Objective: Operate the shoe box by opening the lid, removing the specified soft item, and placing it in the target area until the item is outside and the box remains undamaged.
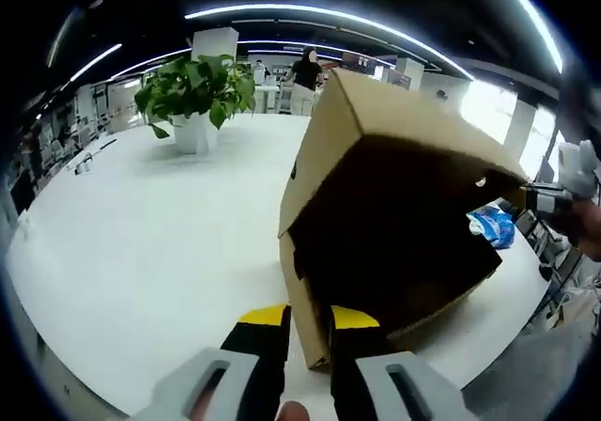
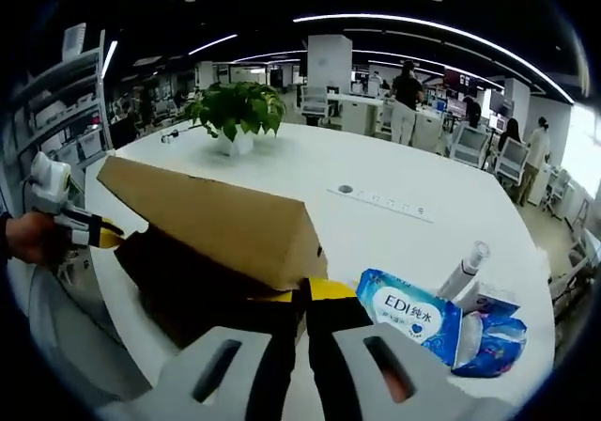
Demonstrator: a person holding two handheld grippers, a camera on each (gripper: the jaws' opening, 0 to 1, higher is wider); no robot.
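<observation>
Office, white table (image 1: 141,242), potted plant (image 1: 195,97), cardboard box (image 1: 394,186) gripped both ends

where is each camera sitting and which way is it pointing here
Left gripper view: rides the left gripper, facing the cardboard box's open dark inside; its fingers pinch a box wall; the other gripper shows at right.
Right gripper view: rides the right gripper, looking over the box from the opposite side; blue wipes pack at right, a hand at left.
Shared: box, potted plant, white table.
</observation>
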